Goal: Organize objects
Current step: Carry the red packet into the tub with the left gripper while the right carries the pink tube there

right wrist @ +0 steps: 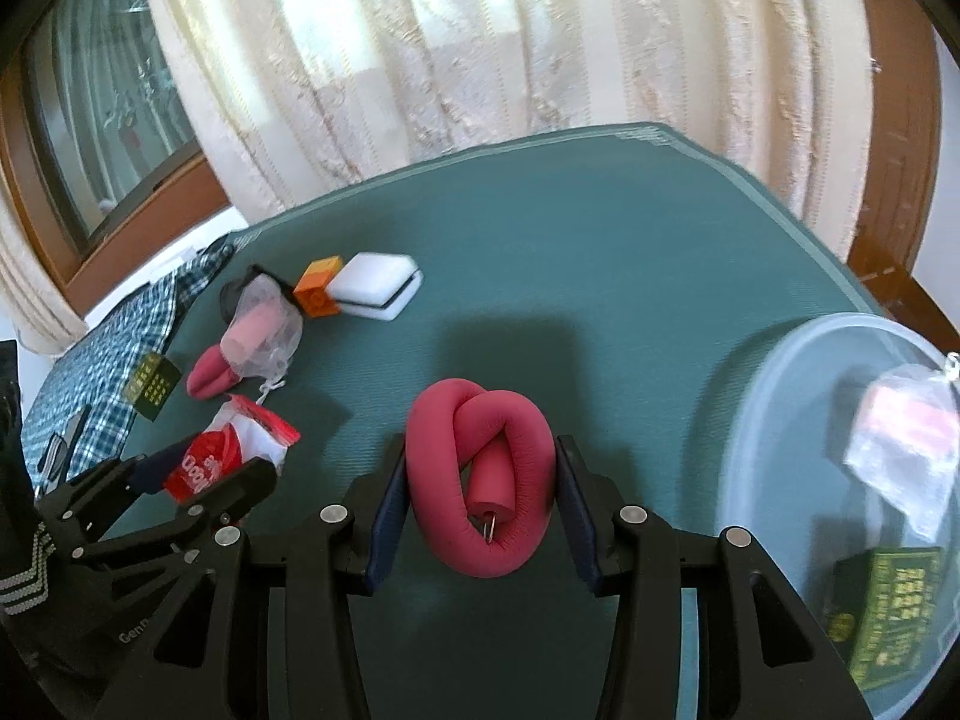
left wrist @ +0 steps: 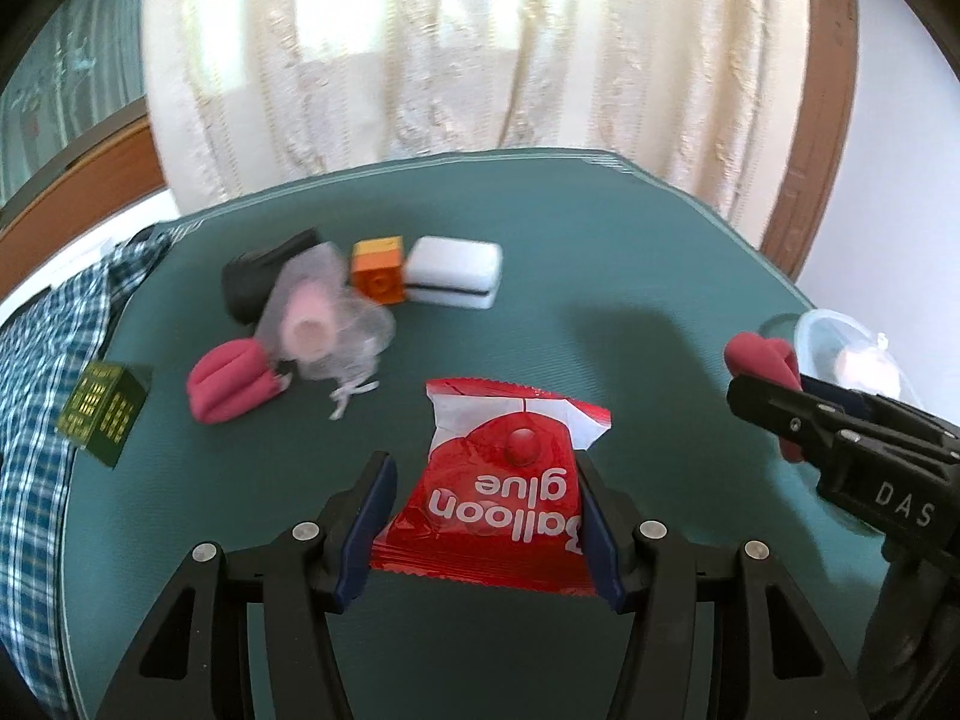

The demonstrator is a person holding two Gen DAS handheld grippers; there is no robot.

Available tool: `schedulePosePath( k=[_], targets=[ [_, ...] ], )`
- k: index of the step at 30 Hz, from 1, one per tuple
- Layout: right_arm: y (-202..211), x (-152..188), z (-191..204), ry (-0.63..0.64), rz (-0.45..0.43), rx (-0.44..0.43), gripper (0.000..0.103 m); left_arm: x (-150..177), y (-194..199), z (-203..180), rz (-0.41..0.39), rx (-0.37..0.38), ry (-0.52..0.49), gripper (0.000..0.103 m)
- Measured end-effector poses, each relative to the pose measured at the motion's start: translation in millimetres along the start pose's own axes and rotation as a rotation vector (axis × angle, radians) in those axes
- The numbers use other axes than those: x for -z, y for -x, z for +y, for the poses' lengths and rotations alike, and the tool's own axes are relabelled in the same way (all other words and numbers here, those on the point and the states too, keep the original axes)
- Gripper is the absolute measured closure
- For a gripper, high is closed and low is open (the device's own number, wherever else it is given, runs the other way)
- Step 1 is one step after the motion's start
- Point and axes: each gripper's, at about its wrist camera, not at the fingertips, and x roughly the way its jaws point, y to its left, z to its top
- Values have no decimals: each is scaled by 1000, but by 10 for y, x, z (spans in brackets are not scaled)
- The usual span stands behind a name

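Green mat point(left wrist: 600, 252) covers the work surface; its far edge shows a pale woven strip. Cream curtain point(left wrist: 480, 48) with vertical embossed stripes hangs behind it, backlit. Brown wooden frame point(left wrist: 822, 120) runs down the right of the curtain; a matching frame borders a dark window point(right wrist: 114, 108) on the left. White wall point(left wrist: 900, 150) at far right. Blue-and-white checked cloth point(left wrist: 36, 390) lies crumpled off the mat's left edge, partly overlapping it.
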Motion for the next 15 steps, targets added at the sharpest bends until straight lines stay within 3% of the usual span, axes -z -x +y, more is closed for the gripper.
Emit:
schedulePosePath(
  k=[15],
  targets=[
    [620,-18,-1013,-153,-114,163,56,-157,-9,-821,-13,104,-155,43]
  ],
)
